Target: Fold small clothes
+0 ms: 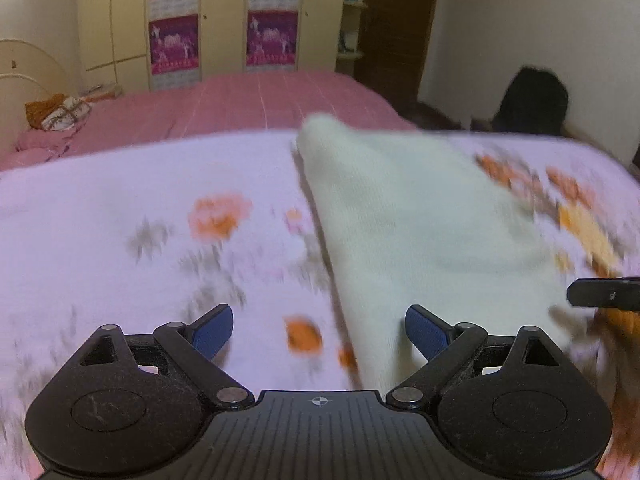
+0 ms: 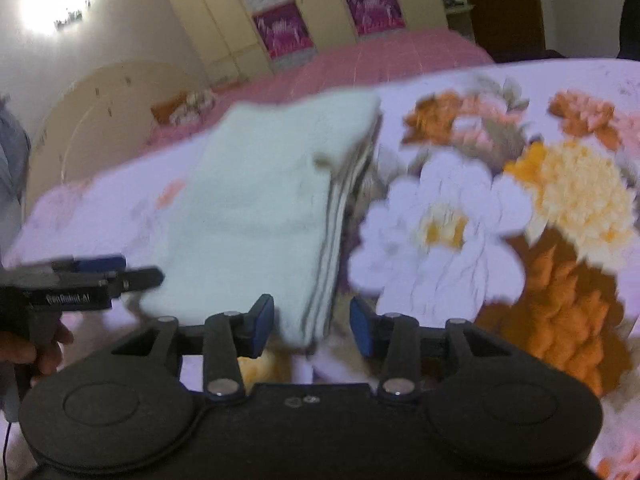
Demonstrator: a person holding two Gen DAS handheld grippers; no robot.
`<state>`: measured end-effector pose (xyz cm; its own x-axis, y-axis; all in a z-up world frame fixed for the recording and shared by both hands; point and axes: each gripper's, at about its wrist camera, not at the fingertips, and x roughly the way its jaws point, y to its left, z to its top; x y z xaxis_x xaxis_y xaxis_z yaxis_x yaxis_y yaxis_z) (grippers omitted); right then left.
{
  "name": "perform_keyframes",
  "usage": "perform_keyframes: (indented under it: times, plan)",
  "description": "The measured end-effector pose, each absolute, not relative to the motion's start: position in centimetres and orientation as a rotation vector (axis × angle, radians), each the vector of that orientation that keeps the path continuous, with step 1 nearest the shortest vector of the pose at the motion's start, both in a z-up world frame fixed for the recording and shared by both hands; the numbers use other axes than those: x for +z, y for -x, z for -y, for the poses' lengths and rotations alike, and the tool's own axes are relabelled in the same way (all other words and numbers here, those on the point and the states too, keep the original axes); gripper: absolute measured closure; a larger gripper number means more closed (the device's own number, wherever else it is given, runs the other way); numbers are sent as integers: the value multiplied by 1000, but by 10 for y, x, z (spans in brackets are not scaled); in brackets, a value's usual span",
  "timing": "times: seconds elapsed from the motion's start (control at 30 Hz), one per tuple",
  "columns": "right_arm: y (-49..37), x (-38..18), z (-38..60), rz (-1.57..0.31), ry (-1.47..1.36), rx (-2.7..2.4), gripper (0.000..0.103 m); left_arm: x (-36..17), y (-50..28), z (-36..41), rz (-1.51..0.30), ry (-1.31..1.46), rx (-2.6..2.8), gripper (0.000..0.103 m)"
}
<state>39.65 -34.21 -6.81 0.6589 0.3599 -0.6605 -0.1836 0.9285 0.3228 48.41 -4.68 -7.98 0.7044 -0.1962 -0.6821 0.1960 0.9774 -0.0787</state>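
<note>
One cream knitted garment [image 2: 256,208] lies on the flowered blanket [image 2: 460,220] ahead of both tools, already doubled over: several layered edges show stacked along its right side, so the fold looks largely done, though whether another fold or other pieces are left I cannot tell. Its near end sits just ahead of the right gripper [image 2: 312,324], whose blue pads stand apart on either side of the layered corner without pressing on it; nothing is held. To that gripper's left the left gripper [image 1: 318,330] is wide open and empty, with bare blanket between its fingers and the garment's left edge running past its right finger. Beyond the blanket's far edge lies a pink bedspread [image 1: 260,100] with a small patterned bundle [image 1: 64,114] well off to the left, then wardrobe doors [image 1: 224,20]. Nothing blocks the garment; both views are smeared by motion, so fine detail of the edges is uncertain
</note>
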Motion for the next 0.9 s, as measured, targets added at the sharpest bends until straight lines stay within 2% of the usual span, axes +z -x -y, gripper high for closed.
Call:
perform_keyframes:
  times: [0.13,0.23,0.33,0.53,0.57,0.6,0.63,0.67,0.73,0.8,0.9]
  plan:
    - [-429,-56,371,-714,-445,289,42,-78,-528,28,-792,238,-307,11]
    - [-466,-71,394,-735,-674,308,33,-97,-564,16,-881,416,-354,11]
    - [-495,-95,401,-794,-781,327,32,-118,-584,11,-926,530,-391,11]
    - [-519,-108,388,-826,-726,422,36,-120,-598,30,-927,416,-446,11]
    - [-523,-107,385,-833,-705,437,36,-117,-600,35,-929,379,-450,14]
    - [-526,-106,380,-838,-677,448,39,-116,-601,40,-928,344,-445,21]
    - [-529,-104,374,-844,-650,449,46,-114,-602,45,-925,315,-444,26]
    - [-530,-104,371,-849,-630,444,48,-113,-604,49,-926,310,-454,43]
    - [-531,-102,364,-850,-593,439,53,-111,-607,54,-932,305,-450,45]
    - [-530,-97,355,-849,-536,423,56,-106,-604,63,-909,240,-443,54]
    - [-522,-87,339,-827,-428,391,70,-92,-595,74,-864,162,-417,63]
